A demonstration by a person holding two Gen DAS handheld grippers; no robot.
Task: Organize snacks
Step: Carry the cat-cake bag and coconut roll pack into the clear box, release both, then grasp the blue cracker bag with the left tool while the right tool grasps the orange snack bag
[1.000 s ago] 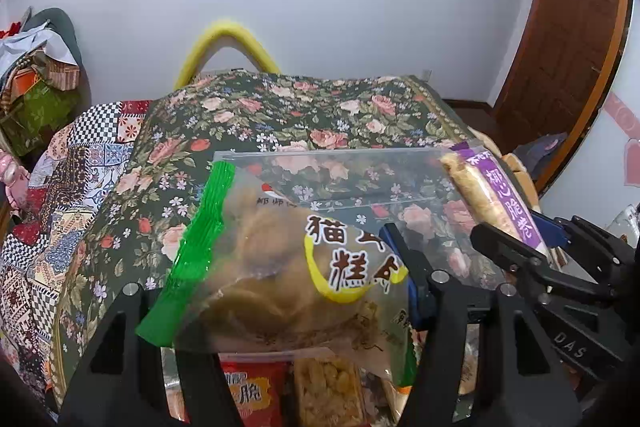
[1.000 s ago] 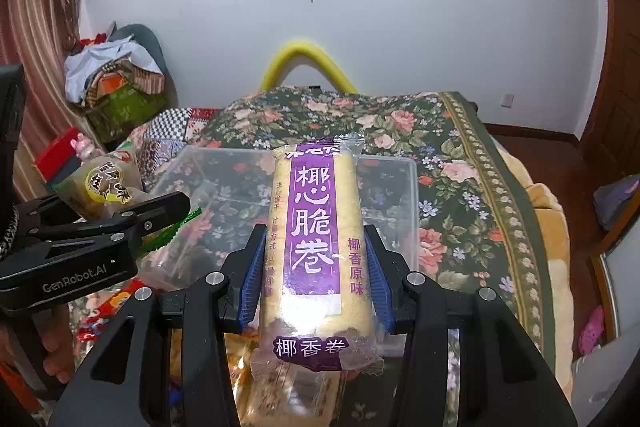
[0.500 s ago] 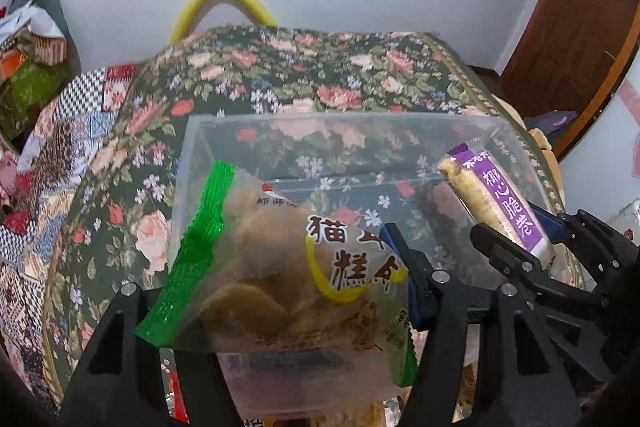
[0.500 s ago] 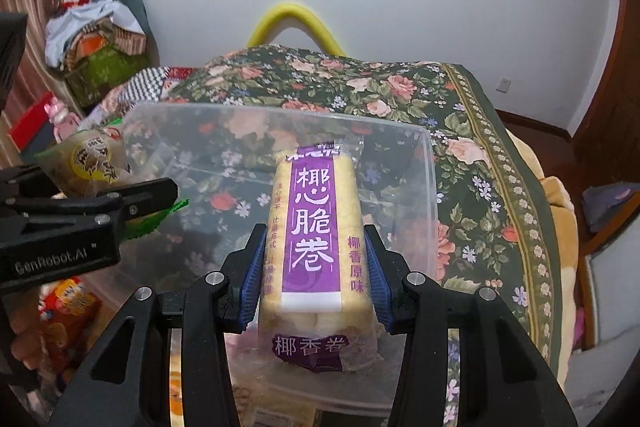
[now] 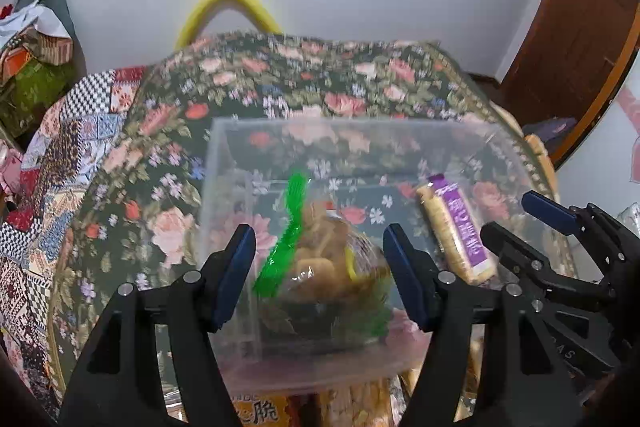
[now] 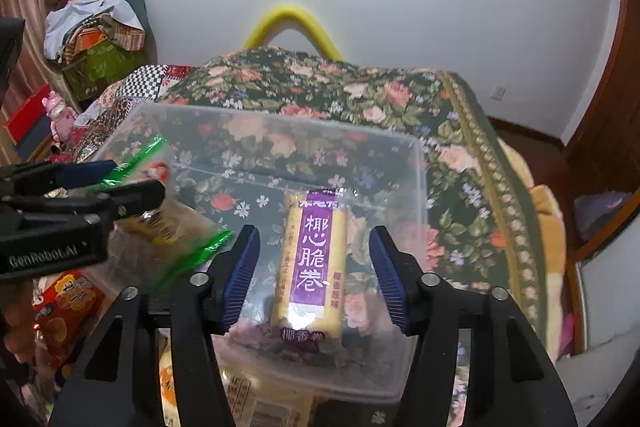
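A clear plastic bin (image 5: 224,163) (image 6: 416,195) sits on the floral bedspread. My left gripper (image 5: 320,267) is open above the bin; a green-edged bag of brown cakes (image 5: 320,263) lies blurred inside the bin between its fingers. My right gripper (image 6: 314,271) is open over the bin; the purple-and-yellow coconut roll pack (image 6: 314,259) lies in the bin between its fingers, also seen in the left wrist view (image 5: 460,231). The left gripper shows at the left of the right wrist view (image 6: 120,183), and the right gripper at the right of the left wrist view (image 5: 528,219).
More snack packs lie in front of the bin: an orange-red pack (image 6: 68,307) at the left and yellow packs (image 5: 260,411) below the bin's near wall. A yellow arch (image 6: 292,27) stands at the bed's far end. Piled clothes (image 6: 96,39) sit at the far left.
Both grippers have opened. The cake bag has dropped from the left gripper into the bin, and the coconut roll pack has dropped from the right gripper into the bin.
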